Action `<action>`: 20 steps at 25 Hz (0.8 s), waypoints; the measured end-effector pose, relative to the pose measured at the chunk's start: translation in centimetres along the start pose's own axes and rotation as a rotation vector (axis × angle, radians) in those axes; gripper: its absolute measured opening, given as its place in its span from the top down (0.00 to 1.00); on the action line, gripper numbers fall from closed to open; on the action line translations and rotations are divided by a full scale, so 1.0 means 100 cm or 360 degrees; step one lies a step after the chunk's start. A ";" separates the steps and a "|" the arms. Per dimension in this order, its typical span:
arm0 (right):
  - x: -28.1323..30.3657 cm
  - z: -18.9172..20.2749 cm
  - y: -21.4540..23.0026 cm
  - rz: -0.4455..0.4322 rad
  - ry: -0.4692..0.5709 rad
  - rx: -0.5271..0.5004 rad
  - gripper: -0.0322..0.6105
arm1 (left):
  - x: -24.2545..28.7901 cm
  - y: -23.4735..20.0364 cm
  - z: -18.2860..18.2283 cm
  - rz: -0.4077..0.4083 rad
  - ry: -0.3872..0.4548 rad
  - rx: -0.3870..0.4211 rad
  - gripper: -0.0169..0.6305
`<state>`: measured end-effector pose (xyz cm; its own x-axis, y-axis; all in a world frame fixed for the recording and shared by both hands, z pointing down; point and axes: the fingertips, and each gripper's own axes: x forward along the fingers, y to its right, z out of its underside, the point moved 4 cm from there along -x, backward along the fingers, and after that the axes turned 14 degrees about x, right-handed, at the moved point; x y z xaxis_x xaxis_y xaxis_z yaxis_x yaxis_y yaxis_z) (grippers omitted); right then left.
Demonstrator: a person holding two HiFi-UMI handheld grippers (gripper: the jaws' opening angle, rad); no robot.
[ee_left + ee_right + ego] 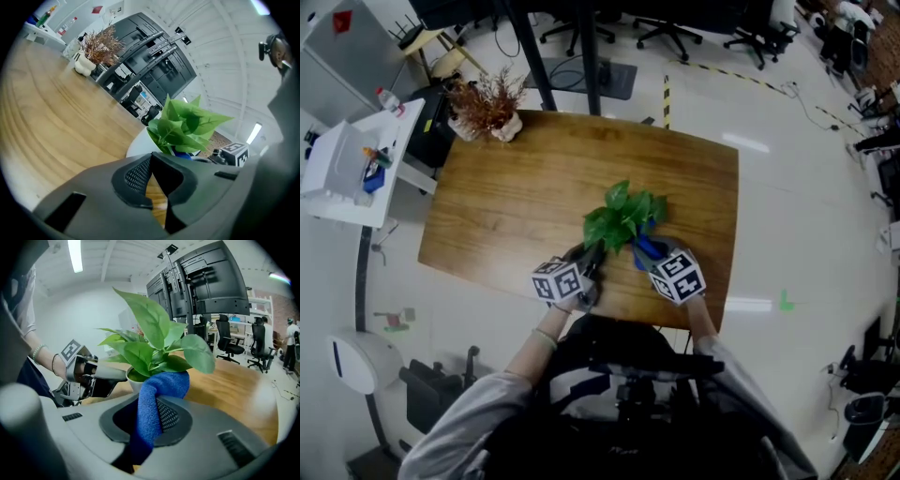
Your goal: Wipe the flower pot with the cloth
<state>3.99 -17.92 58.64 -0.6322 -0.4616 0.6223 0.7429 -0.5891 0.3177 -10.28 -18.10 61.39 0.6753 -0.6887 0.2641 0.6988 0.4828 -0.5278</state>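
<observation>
Cloth (154,394) sits clamped in the right gripper's (152,420) jaws, pressed to the flower pot (137,144) near the bench's (506,206) front edge; left gripper (151,164), jaws together and empty, seemingly braces the pot.

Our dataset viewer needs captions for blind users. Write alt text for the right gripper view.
Right tongs clamp a blue cloth held against a white flower pot holding a green leafy plant. The left tongs reach the pot from the left, above a wooden table.
</observation>
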 end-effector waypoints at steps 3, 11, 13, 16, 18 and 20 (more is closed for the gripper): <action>0.011 0.012 -0.013 -0.0024 -0.0088 -0.0005 0.85 | -0.001 -0.021 -0.008 -0.0045 0.0001 0.0021 0.97; 0.041 0.029 -0.031 -0.0043 -0.0179 0.0074 0.85 | 0.007 -0.048 -0.029 -0.0068 -0.0052 0.0115 0.97; 0.040 0.029 -0.031 0.0004 -0.0152 0.0126 0.85 | 0.003 -0.047 -0.028 -0.0055 -0.0053 0.0111 0.97; 0.029 0.028 -0.030 0.0102 -0.0060 0.0206 0.85 | -0.008 -0.042 -0.023 0.0033 -0.0033 0.0070 0.97; 0.016 0.030 -0.031 0.0171 0.0008 0.0265 0.85 | -0.020 -0.038 -0.018 0.0087 -0.0014 0.0038 0.97; 0.002 0.035 -0.034 0.0229 0.0081 0.0327 0.85 | -0.030 -0.036 -0.010 0.0111 -0.0011 0.0018 0.97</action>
<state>2.09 -13.65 60.16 -0.5230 -0.5667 0.6366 0.8520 -0.3702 0.3703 -15.03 -18.32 61.72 0.7241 -0.6492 0.2327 0.6525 0.5357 -0.5359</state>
